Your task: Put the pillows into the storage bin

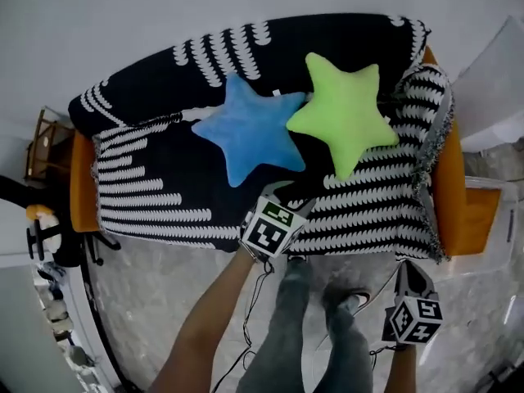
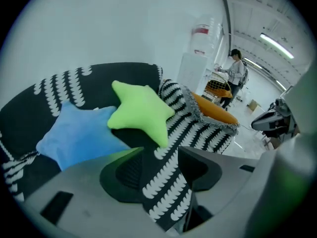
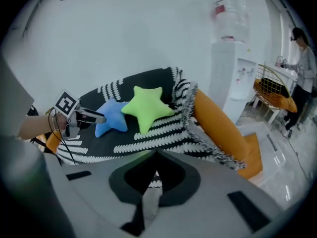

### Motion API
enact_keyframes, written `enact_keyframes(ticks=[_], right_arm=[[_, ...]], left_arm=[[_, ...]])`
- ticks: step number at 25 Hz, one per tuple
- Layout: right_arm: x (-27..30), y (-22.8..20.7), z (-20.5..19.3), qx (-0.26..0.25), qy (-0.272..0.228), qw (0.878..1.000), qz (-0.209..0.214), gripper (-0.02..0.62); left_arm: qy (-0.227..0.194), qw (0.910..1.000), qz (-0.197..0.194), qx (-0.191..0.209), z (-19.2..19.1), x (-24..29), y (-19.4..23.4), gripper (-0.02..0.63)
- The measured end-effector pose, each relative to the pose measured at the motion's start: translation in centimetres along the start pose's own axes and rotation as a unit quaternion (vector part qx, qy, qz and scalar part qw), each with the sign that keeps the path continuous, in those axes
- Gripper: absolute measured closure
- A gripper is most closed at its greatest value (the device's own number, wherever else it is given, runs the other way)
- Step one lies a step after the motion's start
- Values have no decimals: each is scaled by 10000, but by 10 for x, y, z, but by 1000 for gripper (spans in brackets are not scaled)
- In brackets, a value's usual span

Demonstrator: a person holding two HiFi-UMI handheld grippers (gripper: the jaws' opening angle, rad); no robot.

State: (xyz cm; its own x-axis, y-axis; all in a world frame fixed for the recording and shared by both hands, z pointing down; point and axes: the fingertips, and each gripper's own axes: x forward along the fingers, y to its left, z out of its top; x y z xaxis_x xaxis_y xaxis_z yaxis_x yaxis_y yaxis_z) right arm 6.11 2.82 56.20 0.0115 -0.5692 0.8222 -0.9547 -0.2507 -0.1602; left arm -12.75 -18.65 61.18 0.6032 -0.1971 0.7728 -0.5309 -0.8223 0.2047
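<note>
A blue star pillow (image 1: 248, 129) (image 2: 79, 135) (image 3: 113, 117) and a green star pillow (image 1: 345, 110) (image 2: 140, 111) (image 3: 147, 106) lie side by side, touching, on a sofa under a black-and-white striped blanket (image 1: 164, 195). My left gripper (image 1: 282, 191) (image 2: 161, 157) (image 3: 96, 117) is open just above the blanket at the seat's front, a short way in front of the blue pillow and holding nothing. My right gripper (image 1: 407, 270) (image 3: 156, 157) is shut and empty, held back over the floor at the right. No storage bin shows in any view.
The sofa's orange arms (image 1: 453, 195) (image 1: 82, 178) flank the seat. The holder's legs (image 1: 311, 334) stand on the marble floor before it. A water dispenser (image 3: 233, 78) stands right of the sofa. Beyond it are a wire chair (image 3: 272, 88) and a person (image 3: 302, 58).
</note>
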Motion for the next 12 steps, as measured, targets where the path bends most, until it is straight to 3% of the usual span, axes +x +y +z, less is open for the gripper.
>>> enact_keyframes(ticks=[6,12], right_arm=[[44,94,16,-519,269,9971,489,594],[86,138,21,-926,463,9914,804,594]], left_arm=[[96,9977,412,-526,-63,-42,82,399],[82,9907,762,-1123,-109,-53,138,399]])
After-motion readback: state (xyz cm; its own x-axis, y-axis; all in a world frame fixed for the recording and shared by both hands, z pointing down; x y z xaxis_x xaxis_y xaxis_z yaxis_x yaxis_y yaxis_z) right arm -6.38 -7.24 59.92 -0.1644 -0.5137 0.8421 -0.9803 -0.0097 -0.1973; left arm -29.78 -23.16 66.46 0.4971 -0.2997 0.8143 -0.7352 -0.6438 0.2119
